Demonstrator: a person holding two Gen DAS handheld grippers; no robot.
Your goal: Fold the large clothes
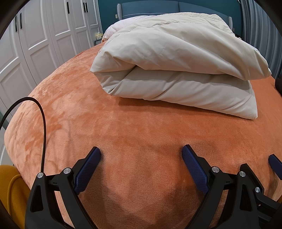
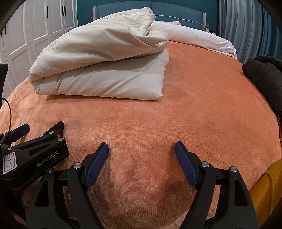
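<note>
Two tongs hover side by side over an orange fleece blanket (image 2: 193, 98) that covers the bed. The left gripper (image 1: 141, 155) stands with its two blue-padded fingers (image 1: 88, 169) spread wide and nothing between them, only bare fleece beneath. The right gripper (image 2: 141, 149) stands the same way, its two blue pads apart and empty. In the right wrist view the left tool's black body lies just to the left of the right gripper, and it carries the white lettering "GenRobot.AI" and a small white sticker (image 2: 8, 161) with a handwritten number that reads roughly "13.14". One black cable (image 1: 42, 123) arcs up on the far left side of the left gripper. Mustard-yellow fabric (image 2: 264, 190) shows at the outer lower corner beside each tool; what it belongs to cannot be told.

Well ahead of both tongs, and apart from them, lies one cream duvet (image 1: 176, 70), folded over on itself in thick layers; it sits ahead and to the right of the left gripper, ahead and to the left of the right one. To the far right of the right gripper, one black quilted garment (image 2: 266, 79) rests at the bed's edge. Behind the duvet lies a pale pinkish-white cloth (image 2: 193, 37), then a blue headboard (image 2: 176, 12) in two panels. White wardrobe doors (image 1: 44, 35) with black handles stand beyond on the left.
</note>
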